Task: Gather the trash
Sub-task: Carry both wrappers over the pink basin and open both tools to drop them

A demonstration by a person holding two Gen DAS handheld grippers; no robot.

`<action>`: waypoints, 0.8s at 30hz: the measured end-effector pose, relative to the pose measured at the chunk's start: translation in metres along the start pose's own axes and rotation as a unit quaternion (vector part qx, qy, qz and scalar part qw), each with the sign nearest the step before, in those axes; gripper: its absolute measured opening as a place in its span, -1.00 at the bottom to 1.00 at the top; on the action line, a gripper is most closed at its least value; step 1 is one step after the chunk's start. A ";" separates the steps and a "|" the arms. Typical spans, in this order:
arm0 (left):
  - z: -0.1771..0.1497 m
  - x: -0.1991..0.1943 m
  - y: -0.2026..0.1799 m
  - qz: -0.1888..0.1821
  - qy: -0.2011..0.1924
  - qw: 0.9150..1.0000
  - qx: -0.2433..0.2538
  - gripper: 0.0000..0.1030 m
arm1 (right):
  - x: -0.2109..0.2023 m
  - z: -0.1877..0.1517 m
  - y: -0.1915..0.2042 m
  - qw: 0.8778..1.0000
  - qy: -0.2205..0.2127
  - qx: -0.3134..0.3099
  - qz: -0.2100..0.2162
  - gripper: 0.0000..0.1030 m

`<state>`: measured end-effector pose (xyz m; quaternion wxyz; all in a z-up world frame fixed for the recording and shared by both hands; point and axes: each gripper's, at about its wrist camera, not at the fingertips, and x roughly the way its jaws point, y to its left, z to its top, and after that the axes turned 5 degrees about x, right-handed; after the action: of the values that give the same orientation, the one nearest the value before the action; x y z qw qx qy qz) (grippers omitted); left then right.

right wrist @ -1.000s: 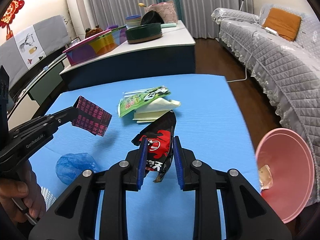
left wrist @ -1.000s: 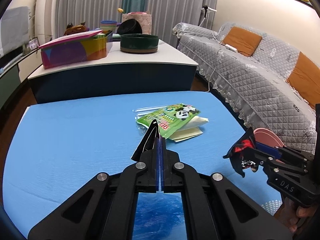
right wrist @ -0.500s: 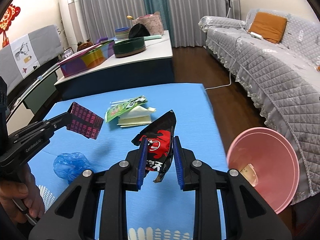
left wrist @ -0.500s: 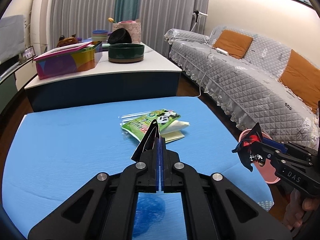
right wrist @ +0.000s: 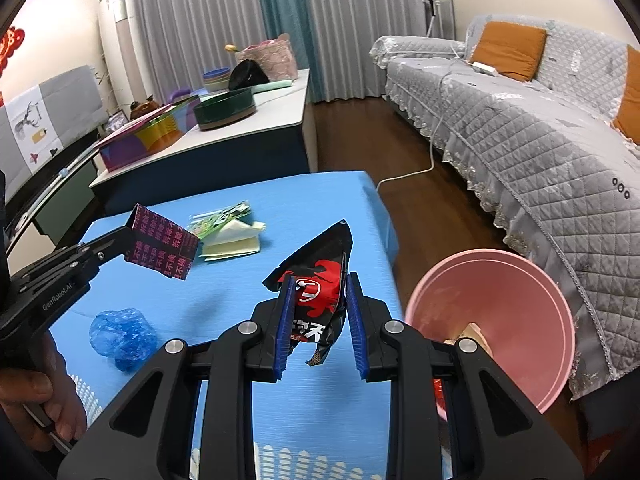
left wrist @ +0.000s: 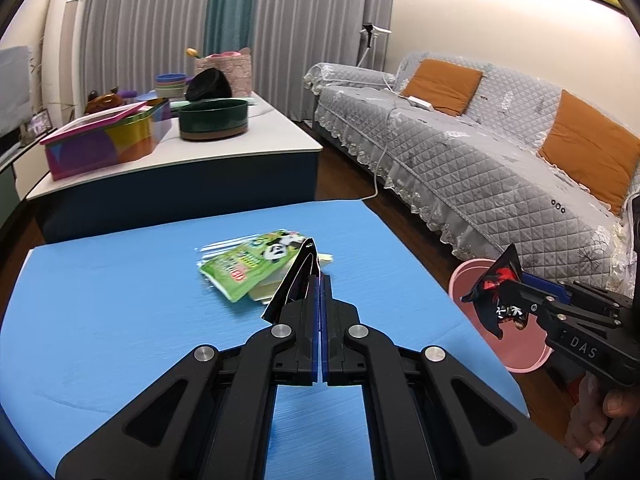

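My right gripper (right wrist: 318, 300) is shut on a black and red snack wrapper (right wrist: 320, 276), held in the air near the table's right edge, just left of a pink bin (right wrist: 500, 320). It also shows in the left wrist view (left wrist: 496, 300). My left gripper (left wrist: 320, 280) is shut on a dark purple printed wrapper (right wrist: 162, 248), held above the blue table (left wrist: 100, 300). A green panda packet (left wrist: 256, 264) lies on pale paper (right wrist: 232, 242) mid-table. A crumpled blue plastic ball (right wrist: 120, 336) lies near the front left.
The pink bin (left wrist: 476, 280) stands on the floor off the table's right side, with scraps inside. A grey quilted sofa (left wrist: 480, 160) runs along the right. A white-topped cabinet (left wrist: 180, 152) with boxes and bowls stands behind the table.
Both grippers have moved right with their wrappers. The right gripper has come closer to the pink bin, which looms larger now.
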<state>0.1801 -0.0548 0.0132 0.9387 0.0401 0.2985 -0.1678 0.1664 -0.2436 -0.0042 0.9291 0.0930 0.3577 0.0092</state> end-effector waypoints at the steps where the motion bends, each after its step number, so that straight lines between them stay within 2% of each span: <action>1: 0.000 0.002 -0.004 -0.002 0.001 1.000 0.002 -1.00 | -0.001 0.000 -0.003 1.000 -0.001 0.001 -0.002 -0.49; 14: 0.010 0.018 -0.053 -0.033 -0.003 0.999 0.024 -1.00 | -0.013 0.002 -0.050 0.999 -0.013 0.028 -0.032 -0.49; 24: 0.018 0.027 -0.106 -0.068 -0.007 0.996 0.051 -1.00 | -0.025 0.003 -0.104 0.995 -0.028 0.069 -0.067 -0.49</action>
<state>0.1747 -0.1653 0.0146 0.9238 0.0662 0.2854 -0.2465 0.1445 -0.3485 -0.0046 0.9286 0.1324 0.3370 -0.0805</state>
